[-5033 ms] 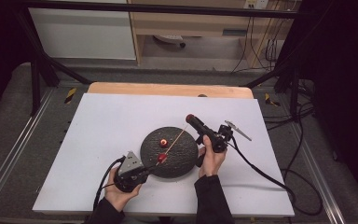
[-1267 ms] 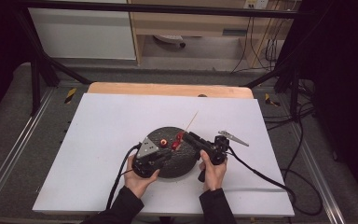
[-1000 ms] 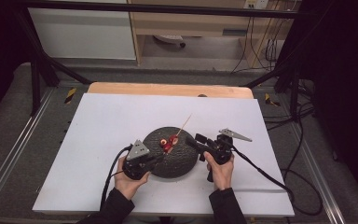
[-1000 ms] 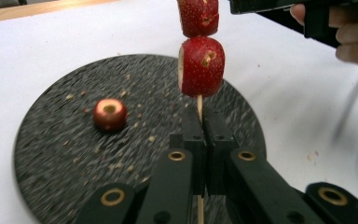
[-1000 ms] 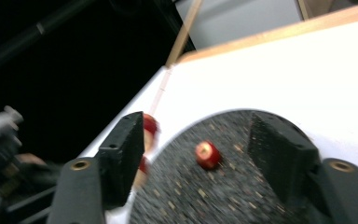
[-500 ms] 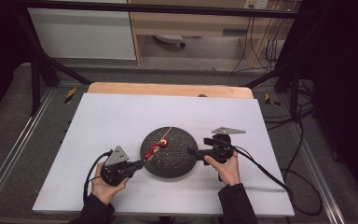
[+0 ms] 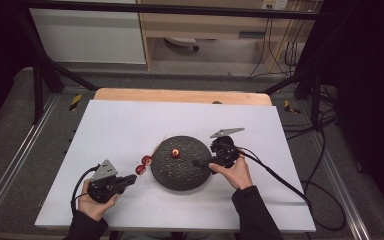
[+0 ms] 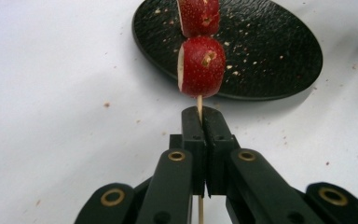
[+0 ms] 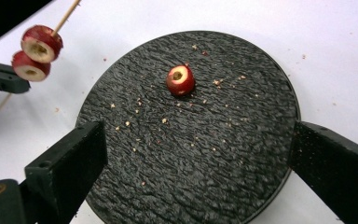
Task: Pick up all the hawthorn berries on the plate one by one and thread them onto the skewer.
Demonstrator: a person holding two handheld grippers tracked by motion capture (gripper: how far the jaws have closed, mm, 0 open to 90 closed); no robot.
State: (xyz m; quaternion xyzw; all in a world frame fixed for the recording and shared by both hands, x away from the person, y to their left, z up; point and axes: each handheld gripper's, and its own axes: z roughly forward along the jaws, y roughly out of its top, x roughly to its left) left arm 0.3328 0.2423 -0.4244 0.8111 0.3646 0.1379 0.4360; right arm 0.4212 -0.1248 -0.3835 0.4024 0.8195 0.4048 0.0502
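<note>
My left gripper is shut on a thin wooden skewer, left of the black round plate. Two red fruit pieces are threaded on the skewer and hang above the white table. A third red piece, with a hole through its core, lies on the plate. My right gripper hovers over the plate's right side. Its jaws have just been opening and now stand wide apart with nothing gripped between them. The skewered pieces show at the upper left in the right gripper view.
Crumbs dot the plate and the white table top. A wooden strip runs along the far edge. Cables trail from both grippers. Metal frame legs stand at the back corners.
My left gripper has pulled the skewer with two pieces leftward off the plate. My right gripper has opened, drawn back a little to the right, and left one piece on the plate.
</note>
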